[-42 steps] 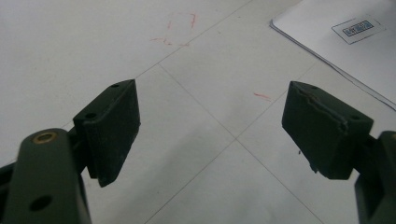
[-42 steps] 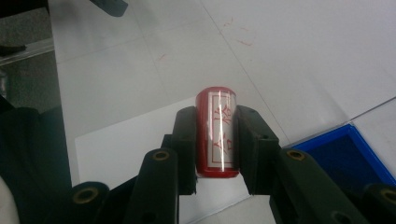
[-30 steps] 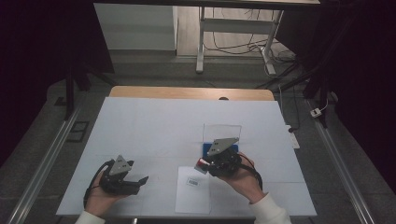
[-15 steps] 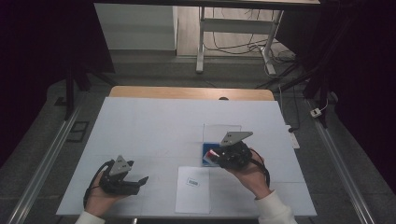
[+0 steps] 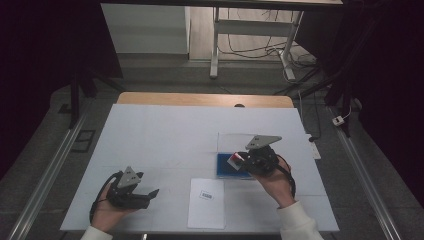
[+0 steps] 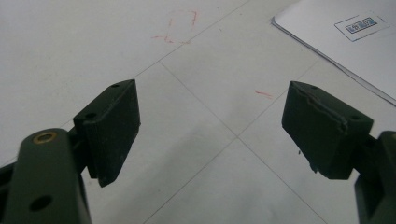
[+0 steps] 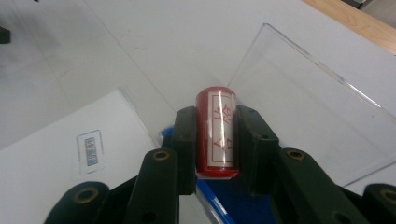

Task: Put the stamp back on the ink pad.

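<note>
On the white table point(image 5: 165, 135), the clear-walled box with the blue base point(image 5: 231, 165) serves as the landmark, sitting toward the person's right half of the surface. Nearer the person than the box and a little to its left lies a white sheet point(image 5: 206, 204) bearing a small printed label point(image 5: 206, 195). Directly over the box's blue floor hangs the right gripper point(image 5: 239, 160), held in the person's right hand point(image 5: 274, 181); in the right gripper view its two black jaws are pinching a red cylinder point(image 7: 215, 131) with a white label of red markings, clamped from both sides and raised above the blue base, with the clear wall point(image 7: 303, 93) standing just beyond it. Well to the left of the box, past the sheet, the left gripper point(image 5: 150, 193) lies low near the table's front edge, jaws spread wide with nothing between them, bare table showing through the gap.
</note>
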### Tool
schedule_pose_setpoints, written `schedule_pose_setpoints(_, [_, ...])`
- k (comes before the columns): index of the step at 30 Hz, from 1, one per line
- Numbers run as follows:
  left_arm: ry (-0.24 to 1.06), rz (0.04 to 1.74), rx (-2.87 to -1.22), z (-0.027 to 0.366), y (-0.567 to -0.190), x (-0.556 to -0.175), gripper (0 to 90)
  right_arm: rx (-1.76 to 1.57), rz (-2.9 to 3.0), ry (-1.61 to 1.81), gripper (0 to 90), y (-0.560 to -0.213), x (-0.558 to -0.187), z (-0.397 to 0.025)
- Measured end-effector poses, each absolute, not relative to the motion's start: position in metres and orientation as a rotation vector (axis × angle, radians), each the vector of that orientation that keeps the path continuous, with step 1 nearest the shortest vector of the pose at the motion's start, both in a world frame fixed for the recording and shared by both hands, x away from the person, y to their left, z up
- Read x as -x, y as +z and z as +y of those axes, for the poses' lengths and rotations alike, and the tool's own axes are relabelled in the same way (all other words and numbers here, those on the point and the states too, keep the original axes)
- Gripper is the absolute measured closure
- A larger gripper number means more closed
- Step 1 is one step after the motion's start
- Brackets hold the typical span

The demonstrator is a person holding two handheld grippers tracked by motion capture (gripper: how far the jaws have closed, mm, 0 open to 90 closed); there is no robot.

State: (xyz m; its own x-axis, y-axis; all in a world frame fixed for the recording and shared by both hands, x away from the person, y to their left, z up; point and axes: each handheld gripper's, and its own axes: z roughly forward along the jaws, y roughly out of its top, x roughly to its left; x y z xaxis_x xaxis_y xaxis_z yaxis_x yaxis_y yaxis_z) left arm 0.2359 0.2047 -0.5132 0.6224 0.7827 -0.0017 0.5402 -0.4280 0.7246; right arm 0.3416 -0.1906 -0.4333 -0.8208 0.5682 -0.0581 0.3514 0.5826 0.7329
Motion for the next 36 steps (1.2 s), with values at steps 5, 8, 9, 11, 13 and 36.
schedule_pose_setpoints(5, [0.441, 1.030, -2.136, 0.205, -0.513, -0.236, 19.2, -0.766, 2.516, 1.018, 69.3, -0.441, -0.349, -0.193])
schedule_pose_setpoints(8, [0.441, 1.030, -2.137, 0.205, -0.513, -0.236, 19.3, -0.776, 2.524, 0.990, 69.3, -0.446, -0.354, -0.195])
schedule_pose_setpoints(9, [0.438, 1.029, -2.139, 0.205, -0.513, -0.236, 19.2, -0.775, 2.525, 0.981, 69.3, -0.447, -0.356, -0.195])
schedule_pose_setpoints(11, [0.439, 1.029, -2.141, 0.204, -0.513, -0.236, 19.2, -0.780, 2.522, 0.970, 69.3, -0.449, -0.358, -0.194])
schedule_pose_setpoints(13, [0.439, 1.028, -2.141, 0.204, -0.514, -0.236, 19.2, -0.779, 2.527, 0.962, 69.3, -0.451, -0.360, -0.193])
schedule_pose_setpoints(36, [0.435, 1.026, -2.156, 0.203, -0.515, -0.236, 18.9, -0.765, 2.562, 0.832, 69.1, -0.475, -0.367, -0.181])
